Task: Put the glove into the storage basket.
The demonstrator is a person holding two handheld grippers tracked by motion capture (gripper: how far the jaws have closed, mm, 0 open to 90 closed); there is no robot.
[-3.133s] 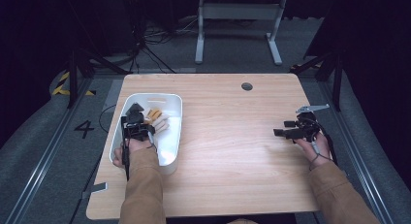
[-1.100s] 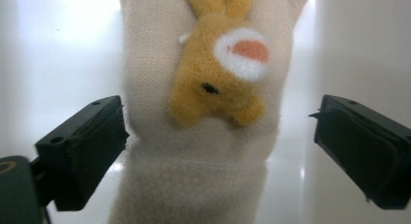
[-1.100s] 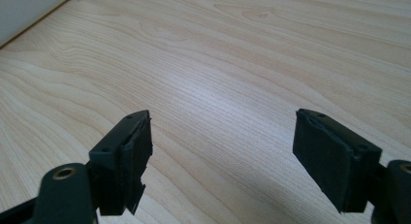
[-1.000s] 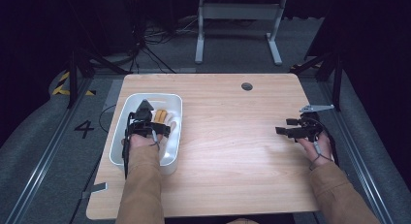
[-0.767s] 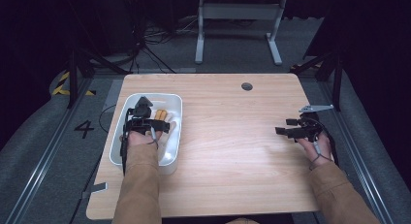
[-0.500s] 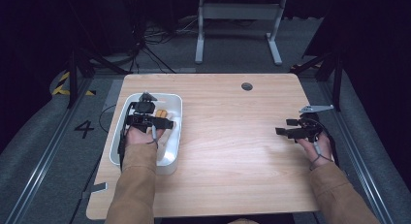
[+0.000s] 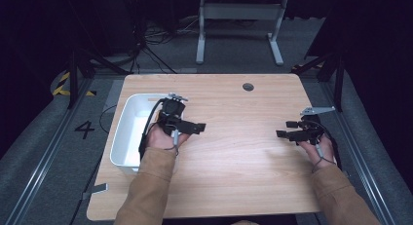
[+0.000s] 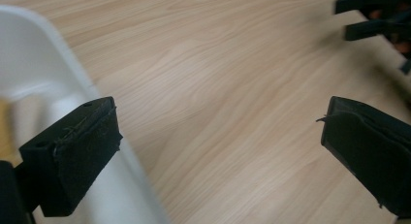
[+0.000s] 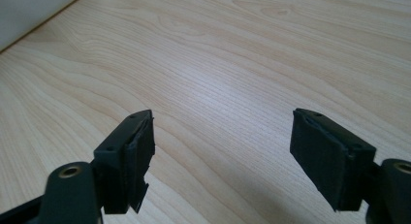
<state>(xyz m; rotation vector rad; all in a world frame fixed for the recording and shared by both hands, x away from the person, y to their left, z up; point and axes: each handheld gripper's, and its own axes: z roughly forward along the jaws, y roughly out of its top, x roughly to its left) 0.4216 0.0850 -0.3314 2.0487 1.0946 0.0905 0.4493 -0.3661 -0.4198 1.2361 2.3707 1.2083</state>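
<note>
Your left gripper has come up out of the white bin, jaws spread and empty.
Bring it right over the bare table; your right gripper waits with jaws wide apart, holding nothing.

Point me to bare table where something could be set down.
The wooden table is bare between the left gripper and right gripper, also toward the round hole. Crowded only at the left edge: the white bin.
</note>
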